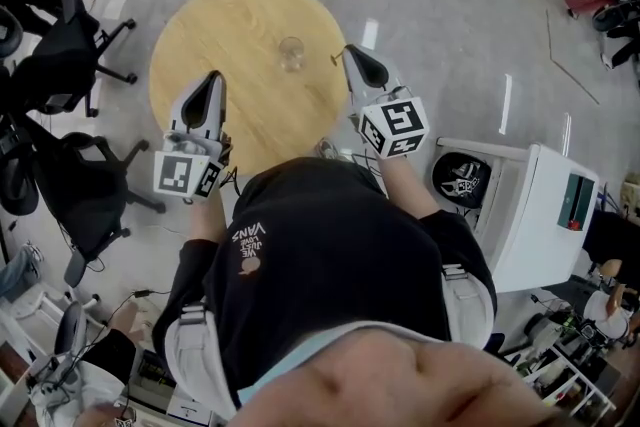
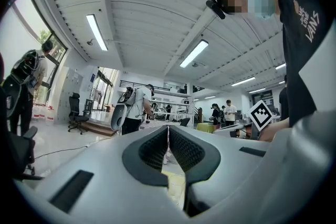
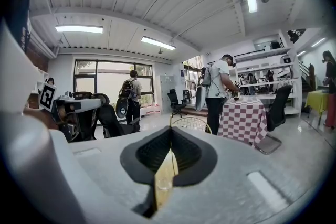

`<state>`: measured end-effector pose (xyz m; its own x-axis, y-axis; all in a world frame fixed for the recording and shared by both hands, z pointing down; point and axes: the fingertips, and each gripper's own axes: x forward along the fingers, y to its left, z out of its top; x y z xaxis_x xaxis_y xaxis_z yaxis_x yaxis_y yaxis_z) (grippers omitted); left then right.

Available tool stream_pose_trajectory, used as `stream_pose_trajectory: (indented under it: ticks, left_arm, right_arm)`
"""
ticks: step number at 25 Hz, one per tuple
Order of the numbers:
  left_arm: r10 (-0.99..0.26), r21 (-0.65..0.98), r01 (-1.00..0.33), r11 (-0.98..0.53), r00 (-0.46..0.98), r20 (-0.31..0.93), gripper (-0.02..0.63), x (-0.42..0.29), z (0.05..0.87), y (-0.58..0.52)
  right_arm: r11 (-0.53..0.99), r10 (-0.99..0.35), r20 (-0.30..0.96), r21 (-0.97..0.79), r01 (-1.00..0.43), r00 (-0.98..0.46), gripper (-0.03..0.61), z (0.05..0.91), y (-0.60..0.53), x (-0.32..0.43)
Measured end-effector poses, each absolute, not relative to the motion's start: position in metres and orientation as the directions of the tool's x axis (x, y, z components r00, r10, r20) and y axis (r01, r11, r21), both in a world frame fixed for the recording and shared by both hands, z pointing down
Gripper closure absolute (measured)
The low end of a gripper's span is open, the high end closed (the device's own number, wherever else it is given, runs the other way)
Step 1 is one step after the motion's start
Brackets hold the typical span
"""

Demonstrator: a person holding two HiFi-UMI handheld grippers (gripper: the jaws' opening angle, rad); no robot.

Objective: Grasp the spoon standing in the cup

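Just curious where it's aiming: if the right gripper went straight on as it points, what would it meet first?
Probably the spoon standing in the glass cup on the round table; both sit dead ahead of the right gripper. Depth is unclear, so it might pass above them.

T-shirt print, head view: "VANS" in pale letters on the black T-shirt [image 1: 250, 237]; the smaller lines beside it are too small to read.
T-shirt print, left gripper view: "VANS" again, running vertically [image 2: 311, 21].
Marker cubes: the left gripper [image 1: 214, 78] and the right gripper [image 1: 352, 52], either side of the T-shirt, carry black-and-white square codes without letters.
Round white logo: on a black item [image 1: 462, 180] right of the T-shirt, illegible.
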<state>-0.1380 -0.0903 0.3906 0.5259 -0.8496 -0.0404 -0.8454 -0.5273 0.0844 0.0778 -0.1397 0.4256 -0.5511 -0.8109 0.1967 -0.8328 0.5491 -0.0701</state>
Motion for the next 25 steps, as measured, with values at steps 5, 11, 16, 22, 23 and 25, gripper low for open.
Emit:
stream_pose_trajectory:
  ticks: [5, 11, 16, 22, 23, 25]
  left_arm:
    - [-0.855, 0.076, -0.851, -0.519, 0.518, -0.040, 0.604, -0.128, 0.387, -0.088]
    - [-0.867, 0.072, -0.864, -0.499, 0.497, -0.039, 0.604, -0.126, 0.386, -0.082]
    - [-0.875, 0.072, -0.872, -0.483, 0.482, -0.039, 0.604, -0.120, 0.385, -0.078]
    - [-0.886, 0.074, -0.883, -0.464, 0.463, -0.036, 0.604, -0.112, 0.386, -0.071]
    - [-0.888, 0.074, -0.884, -0.461, 0.459, -0.036, 0.604, -0.112, 0.386, -0.070]
    - [-0.890, 0.074, -0.887, -0.456, 0.454, -0.035, 0.605, -0.113, 0.386, -0.068]
  right_arm:
    - [0.561, -0.801, 0.203, -0.076, -0.825, -0.563, 0.578, 0.428, -0.136, 0.085]
    - [0.576, -0.789, 0.203, -0.087, -0.813, -0.580, 0.578, 0.431, -0.132, 0.086]
    - [0.591, -0.775, 0.211, -0.091, -0.802, -0.595, 0.578, 0.433, -0.131, 0.090]
    - [0.609, -0.759, 0.217, -0.095, -0.787, -0.613, 0.578, 0.436, -0.128, 0.096]
    - [0.612, -0.757, 0.217, -0.095, -0.785, -0.616, 0.578, 0.437, -0.128, 0.095]
    - [0.616, -0.754, 0.219, -0.094, -0.783, -0.619, 0.578, 0.437, -0.128, 0.094]
